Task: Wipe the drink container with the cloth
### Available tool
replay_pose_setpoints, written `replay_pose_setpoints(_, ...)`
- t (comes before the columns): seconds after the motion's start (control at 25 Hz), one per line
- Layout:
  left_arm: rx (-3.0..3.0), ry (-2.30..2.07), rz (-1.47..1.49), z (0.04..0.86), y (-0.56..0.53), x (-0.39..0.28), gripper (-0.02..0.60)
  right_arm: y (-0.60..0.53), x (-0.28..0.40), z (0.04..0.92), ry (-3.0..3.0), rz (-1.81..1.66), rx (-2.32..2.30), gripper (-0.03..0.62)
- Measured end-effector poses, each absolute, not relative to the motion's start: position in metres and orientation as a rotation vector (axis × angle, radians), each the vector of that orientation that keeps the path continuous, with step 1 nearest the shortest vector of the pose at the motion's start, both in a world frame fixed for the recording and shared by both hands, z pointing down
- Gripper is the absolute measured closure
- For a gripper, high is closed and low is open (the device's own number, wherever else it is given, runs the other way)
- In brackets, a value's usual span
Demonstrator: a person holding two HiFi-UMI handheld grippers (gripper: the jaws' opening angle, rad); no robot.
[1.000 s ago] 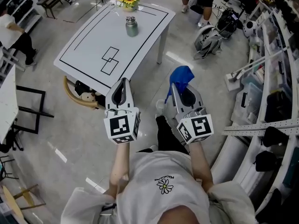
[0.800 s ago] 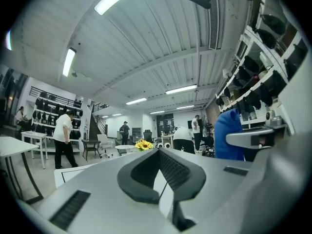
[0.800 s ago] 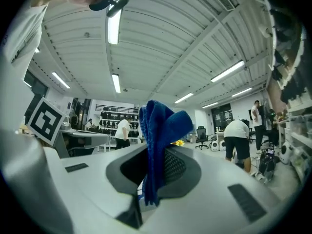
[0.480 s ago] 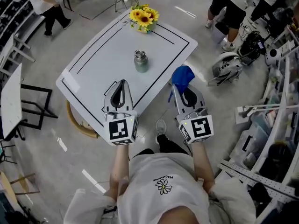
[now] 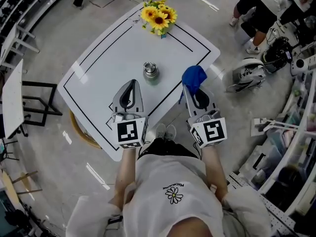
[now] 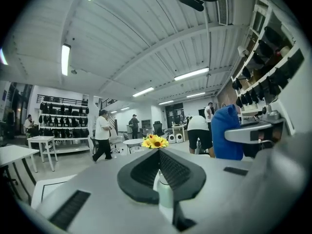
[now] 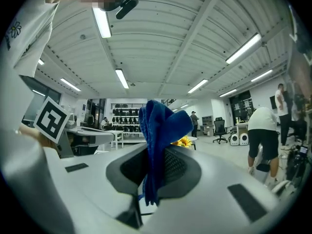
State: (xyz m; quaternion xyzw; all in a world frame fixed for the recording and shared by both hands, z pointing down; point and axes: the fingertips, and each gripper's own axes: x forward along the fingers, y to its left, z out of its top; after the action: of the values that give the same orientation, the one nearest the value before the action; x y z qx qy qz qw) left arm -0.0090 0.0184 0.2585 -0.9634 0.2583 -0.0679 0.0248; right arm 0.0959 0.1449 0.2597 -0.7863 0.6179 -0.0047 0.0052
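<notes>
Drink container (image 5: 150, 70) is standing upright just ahead of the closed, empty left claw (image 5: 130, 87), with the right claw (image 5: 193, 90) sitting farther off and gripping the cloth (image 5: 193, 77).

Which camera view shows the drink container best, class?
The head view: the whole drink container stands upright on the white table, seen from above. The left gripper view shows only a pale strip of it past the shut jaws. The right gripper view, blocked by the blue cloth, shows none.

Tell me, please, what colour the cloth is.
Blue; the cloth shows best in the right gripper view.
</notes>
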Motion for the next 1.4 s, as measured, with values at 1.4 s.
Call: replay_pose_setpoints(1.4, -2.816, 0.002, -0.641, 0.337, 0.003, 0.082, 0.422, -0.005, 0.116, 0.410, 3.049, -0.250, -1.243, 0.553)
